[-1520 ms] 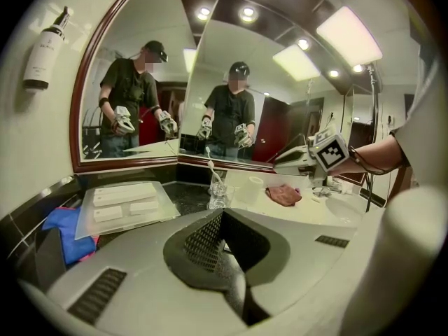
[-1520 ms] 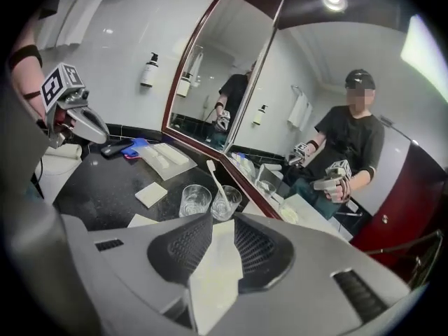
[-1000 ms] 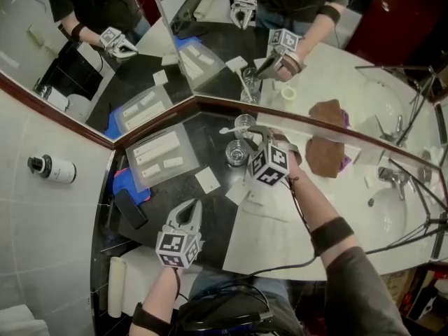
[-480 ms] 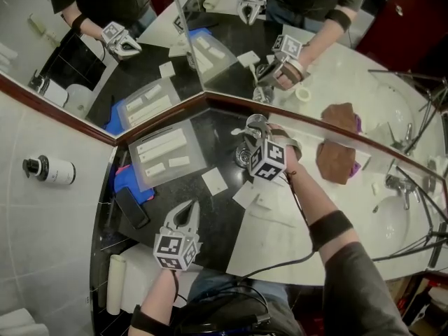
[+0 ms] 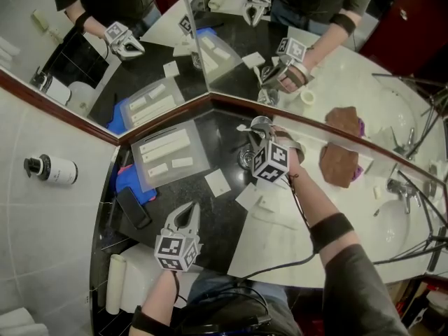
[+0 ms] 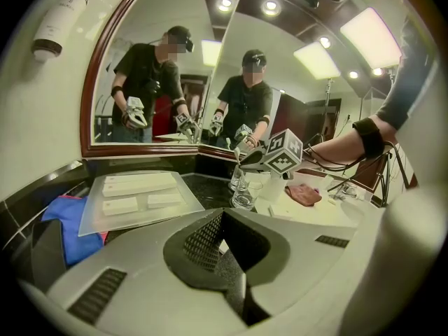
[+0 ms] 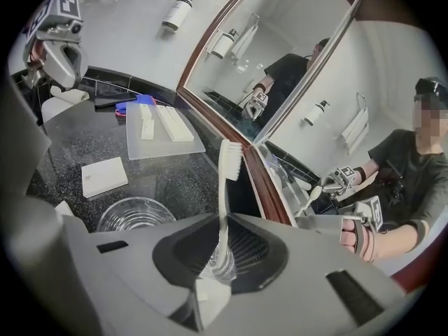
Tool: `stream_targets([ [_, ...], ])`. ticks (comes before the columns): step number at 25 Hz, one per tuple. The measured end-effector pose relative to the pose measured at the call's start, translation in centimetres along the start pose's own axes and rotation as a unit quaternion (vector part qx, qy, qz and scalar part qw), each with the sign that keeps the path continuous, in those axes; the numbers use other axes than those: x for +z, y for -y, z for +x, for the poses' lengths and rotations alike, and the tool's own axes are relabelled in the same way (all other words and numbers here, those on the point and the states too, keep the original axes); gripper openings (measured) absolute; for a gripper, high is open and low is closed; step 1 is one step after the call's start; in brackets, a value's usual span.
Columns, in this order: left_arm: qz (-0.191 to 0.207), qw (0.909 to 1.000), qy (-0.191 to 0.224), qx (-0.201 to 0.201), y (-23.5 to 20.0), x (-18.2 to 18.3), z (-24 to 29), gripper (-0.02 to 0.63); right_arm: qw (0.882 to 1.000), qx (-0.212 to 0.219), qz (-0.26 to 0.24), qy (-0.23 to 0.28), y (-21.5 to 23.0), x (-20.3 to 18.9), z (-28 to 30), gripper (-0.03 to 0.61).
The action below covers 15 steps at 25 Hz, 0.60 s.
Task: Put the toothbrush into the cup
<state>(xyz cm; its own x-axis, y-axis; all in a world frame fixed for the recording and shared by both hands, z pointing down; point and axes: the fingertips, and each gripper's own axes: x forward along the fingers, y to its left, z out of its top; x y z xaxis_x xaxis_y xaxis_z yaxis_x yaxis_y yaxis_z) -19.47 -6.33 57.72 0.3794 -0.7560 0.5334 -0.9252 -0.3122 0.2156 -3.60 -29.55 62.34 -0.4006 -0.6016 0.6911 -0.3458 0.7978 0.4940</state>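
Observation:
A white toothbrush (image 7: pixel 225 187) stands upright, bristles on top, with its handle between the jaws of my right gripper (image 7: pixel 213 275). Those jaws have just been closing and now press on the handle. Directly below the handle is a clear glass cup (image 7: pixel 218 261); a second empty glass (image 7: pixel 133 215) stands to its left. In the head view the right gripper (image 5: pixel 253 140) is at the counter's back corner over the two glasses (image 5: pixel 246 158), close to the mirror. My left gripper (image 5: pixel 189 207) hangs shut and empty over the front of the black counter, jaws (image 6: pixel 227 257) together.
A clear tray (image 5: pixel 168 152) with white boxes lies at the back left, a white card (image 5: pixel 217 182) beside it. A blue cloth (image 5: pixel 131 180) and a black flat object (image 5: pixel 131 207) lie at the left edge. A brown cloth (image 5: pixel 339 161) is near the sink, and the mirror frame (image 5: pixel 161 121) is close behind.
The right gripper has sunk a little toward the glasses at the back corner and now hides more of the nearer one. The left gripper has stayed shut and almost in place.

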Motion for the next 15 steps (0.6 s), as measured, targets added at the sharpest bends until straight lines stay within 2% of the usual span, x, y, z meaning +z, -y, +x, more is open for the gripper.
stream_targets([
  [8, 0.001, 1.0000, 0.004, -0.002, 0.3, 0.1, -0.3, 0.002, 0.998, -0.023, 0.057, 0.029, 2.2, 1.6, -2.2, 0.058],
  [15, 0.002, 0.9998, 0.018, -0.005, 1.1, 1.3, -0.9, 0.002, 0.986, -0.024, 0.153, 0.060, 4.5, 2.9, -7.2, 0.058],
])
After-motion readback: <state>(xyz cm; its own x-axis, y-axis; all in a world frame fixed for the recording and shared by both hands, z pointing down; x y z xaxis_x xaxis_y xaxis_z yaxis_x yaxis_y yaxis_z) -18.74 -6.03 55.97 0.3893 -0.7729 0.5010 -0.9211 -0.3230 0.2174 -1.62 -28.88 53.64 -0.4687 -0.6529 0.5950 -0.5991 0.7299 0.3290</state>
